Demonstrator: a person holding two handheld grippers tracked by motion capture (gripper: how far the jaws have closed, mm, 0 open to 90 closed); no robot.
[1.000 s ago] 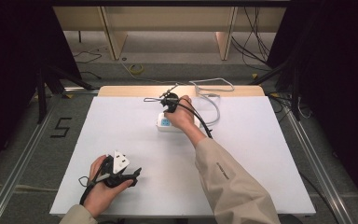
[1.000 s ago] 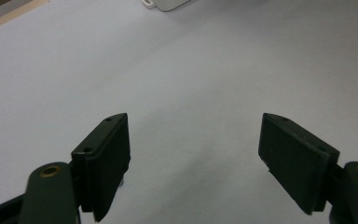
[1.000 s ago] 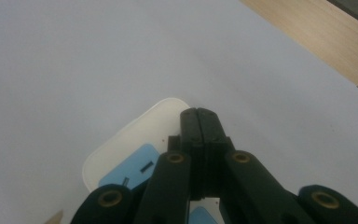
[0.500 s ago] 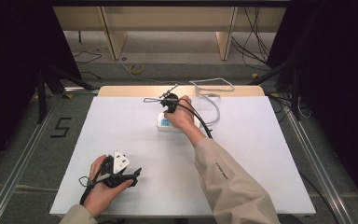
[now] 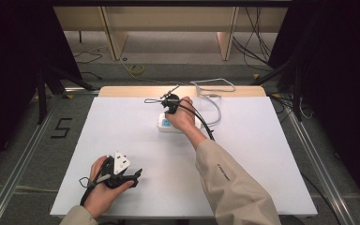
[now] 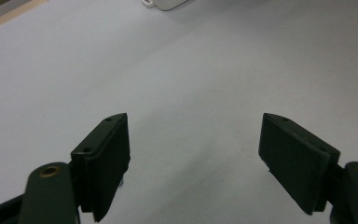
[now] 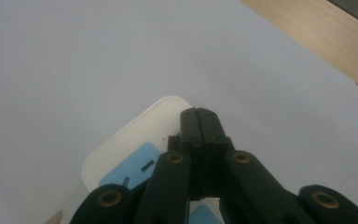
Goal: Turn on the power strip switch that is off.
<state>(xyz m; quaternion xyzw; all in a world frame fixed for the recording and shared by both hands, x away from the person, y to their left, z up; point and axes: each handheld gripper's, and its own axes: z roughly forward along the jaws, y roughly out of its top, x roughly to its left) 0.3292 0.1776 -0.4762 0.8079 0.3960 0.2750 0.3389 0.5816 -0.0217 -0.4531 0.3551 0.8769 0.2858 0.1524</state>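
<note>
A white power strip (image 5: 164, 123) with blue socket faces lies on the white table (image 5: 122, 136), toward the far middle. My right gripper (image 5: 169, 108) hovers right over its left end, jaws pressed together with nothing visible between them. In the right gripper view the shut jaws (image 7: 198, 113) reach over the strip's rounded white corner (image 7: 135, 130) and a blue socket face (image 7: 133, 170); whether they touch it I cannot tell. My left gripper (image 5: 136, 174) rests at the near left of the table, held in a hand. Its jaws (image 6: 196, 140) stand wide open over bare table, with the strip (image 6: 168, 3) far ahead.
The strip's white cable (image 5: 214, 93) loops off the table's far right side. A wooden edge (image 5: 122, 90) runs along the far side of the table. Metal rails (image 5: 23, 154) flank both sides, and a "5" mark (image 5: 62, 127) is on the floor at left.
</note>
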